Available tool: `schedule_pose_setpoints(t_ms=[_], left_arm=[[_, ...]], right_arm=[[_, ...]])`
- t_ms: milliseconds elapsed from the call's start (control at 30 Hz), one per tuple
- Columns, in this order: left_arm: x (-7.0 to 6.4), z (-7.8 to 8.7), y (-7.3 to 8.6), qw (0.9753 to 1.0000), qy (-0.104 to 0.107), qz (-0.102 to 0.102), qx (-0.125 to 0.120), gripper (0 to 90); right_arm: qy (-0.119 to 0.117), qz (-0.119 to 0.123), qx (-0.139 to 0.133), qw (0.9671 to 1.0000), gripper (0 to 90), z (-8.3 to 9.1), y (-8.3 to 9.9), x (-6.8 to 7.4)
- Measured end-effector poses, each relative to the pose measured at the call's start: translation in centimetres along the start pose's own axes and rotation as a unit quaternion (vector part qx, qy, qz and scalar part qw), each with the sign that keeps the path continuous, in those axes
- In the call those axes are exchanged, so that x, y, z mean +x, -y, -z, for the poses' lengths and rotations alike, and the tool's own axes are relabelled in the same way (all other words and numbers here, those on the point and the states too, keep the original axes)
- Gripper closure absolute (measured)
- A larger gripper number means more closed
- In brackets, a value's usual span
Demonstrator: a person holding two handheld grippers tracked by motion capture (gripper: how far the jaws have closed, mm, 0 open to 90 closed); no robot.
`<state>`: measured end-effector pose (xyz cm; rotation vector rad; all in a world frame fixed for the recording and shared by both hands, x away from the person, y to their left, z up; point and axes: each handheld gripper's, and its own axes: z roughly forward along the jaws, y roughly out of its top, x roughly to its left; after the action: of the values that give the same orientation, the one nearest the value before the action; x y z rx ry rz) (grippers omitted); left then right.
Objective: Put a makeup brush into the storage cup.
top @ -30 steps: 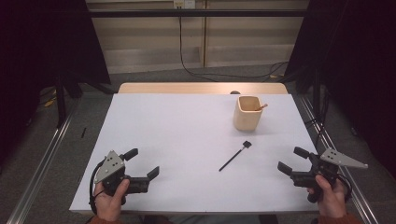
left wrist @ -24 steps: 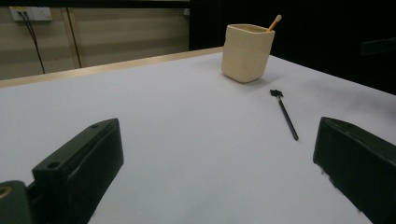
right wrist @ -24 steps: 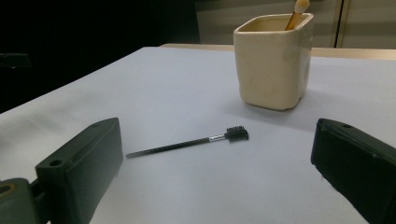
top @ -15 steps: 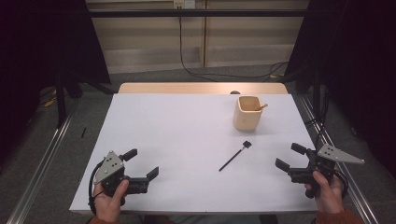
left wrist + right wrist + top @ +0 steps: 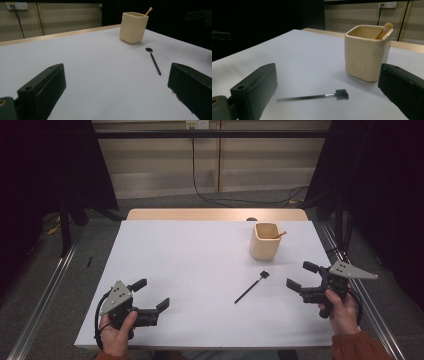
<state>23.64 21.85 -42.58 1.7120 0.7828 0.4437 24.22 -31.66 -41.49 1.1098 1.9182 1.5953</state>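
Since a second ago the right tongs have edged inward from the right border of the surface toward the small black brush, while the left tongs sit as they did near the front left corner. Both tongs stand wide open and hold nothing; in each gripper view the two black jaws rise far apart with only bare white sheet between them.

That brush lies flat on the surface, right of centre, its bristled head pointing toward the cream cup and its thin handle trailing toward the person. It rests apart from the cup, which stands upright farther back with a wooden stick leaning inside it. In the right gripper view the brush lies crosswise just ahead of the jaws, near but not yet between them.

The step in hand looks like the approach to pick up the brush, probably to drop it into the cup. The next move likely calls for the right tongs to come lower and forward until the jaws straddle the thin handle, then close gently; the handle is slender and lies flush with the sheet, so the jaw tips must nearly touch the surface to catch it.
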Motion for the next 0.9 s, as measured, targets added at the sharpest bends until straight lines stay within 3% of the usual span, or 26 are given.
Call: schedule_pose_setpoints(t_ms=[200, 467, 900], left_arm=[[-0.1, -0.2, 0.0, 0.9999, 0.013, -0.002, 0.004, 1.5], [-0.3, -0.3, -0.1, 0.9998, 0.008, -0.017, 0.006, 1.5], [-0.2, -0.3, -0.1, 0.9999, 0.009, -0.012, 0.007, 1.4]], right_arm=[[-0.005, 0.015, 0.002, 0.9999, 1.3, -1.4, -0.8, -0.4], [-0.001, 0.020, -0.006, 0.9998, 1.3, -3.1, -2.9, -1.3], [0.000, 0.035, 0.005, 0.9994, 0.8, -5.7, -5.0, -2.1]])
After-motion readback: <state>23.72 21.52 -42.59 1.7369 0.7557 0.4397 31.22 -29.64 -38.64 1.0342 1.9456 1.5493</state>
